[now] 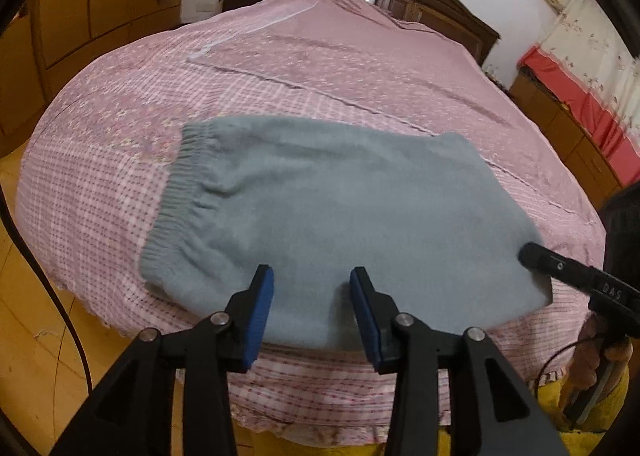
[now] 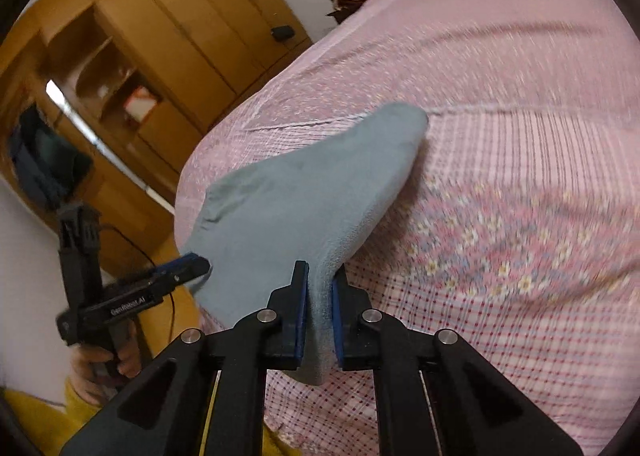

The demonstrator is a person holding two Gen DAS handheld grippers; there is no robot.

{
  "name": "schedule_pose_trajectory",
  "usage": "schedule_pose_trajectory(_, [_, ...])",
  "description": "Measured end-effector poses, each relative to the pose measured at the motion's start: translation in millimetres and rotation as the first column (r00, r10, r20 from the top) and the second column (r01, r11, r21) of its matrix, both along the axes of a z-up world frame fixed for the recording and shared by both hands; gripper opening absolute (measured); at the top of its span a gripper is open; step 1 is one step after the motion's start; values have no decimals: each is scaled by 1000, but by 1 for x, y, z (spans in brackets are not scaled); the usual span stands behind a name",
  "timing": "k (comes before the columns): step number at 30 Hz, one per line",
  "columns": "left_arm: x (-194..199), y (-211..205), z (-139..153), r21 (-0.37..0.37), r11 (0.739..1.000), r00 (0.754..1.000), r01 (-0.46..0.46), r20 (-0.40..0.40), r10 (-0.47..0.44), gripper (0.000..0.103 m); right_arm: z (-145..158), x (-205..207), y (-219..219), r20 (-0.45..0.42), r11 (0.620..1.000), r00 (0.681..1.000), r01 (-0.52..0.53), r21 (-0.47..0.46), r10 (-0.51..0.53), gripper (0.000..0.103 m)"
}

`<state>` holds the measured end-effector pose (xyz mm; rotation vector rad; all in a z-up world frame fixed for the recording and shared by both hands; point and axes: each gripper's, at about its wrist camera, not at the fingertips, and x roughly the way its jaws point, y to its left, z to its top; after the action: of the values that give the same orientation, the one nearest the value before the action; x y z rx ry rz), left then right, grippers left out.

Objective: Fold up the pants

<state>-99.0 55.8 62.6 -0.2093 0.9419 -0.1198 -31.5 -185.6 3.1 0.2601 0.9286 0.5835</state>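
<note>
Right tool (image 2: pixel 320 316) pinches grey pants (image 2: pixel 296 208) over pink checked bed (image 2: pixel 500 216); left tool (image 1: pixel 312 308) parted, empty

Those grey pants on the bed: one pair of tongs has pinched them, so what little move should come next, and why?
Probably the right tongs should carry their pinched edge of the grey pants up and across toward the elastic waistband. They are shut on a lifted fold, while the left tongs stand open over the near edge without pressing the cloth. The rest lies flat on the pink bedspread, ready for folding over.

right claw (image 2: pixel 320 316): clamped on grey pants (image 2: pixel 304 196) edge | lifted off pink bedspread (image 2: pixel 500 136)
</note>
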Motion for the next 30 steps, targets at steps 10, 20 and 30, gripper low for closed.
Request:
schedule_pose_trajectory(10, [1,-38,-2,33,995,996,89,-3,-89,43,41,-4,27,90,993,993,-71,-89,79,12])
schedule_pose_trajectory(20, [0,-33,3,-5,997,997,80,0,-80,43,78,14,52,90,982,979,-175,-77,181,12])
schedule_pose_trajectory(30, [-9,-6,26,-9,1000,999,15,48,-14,43,105,10,89,162,948,943,-263,-178,292,12])
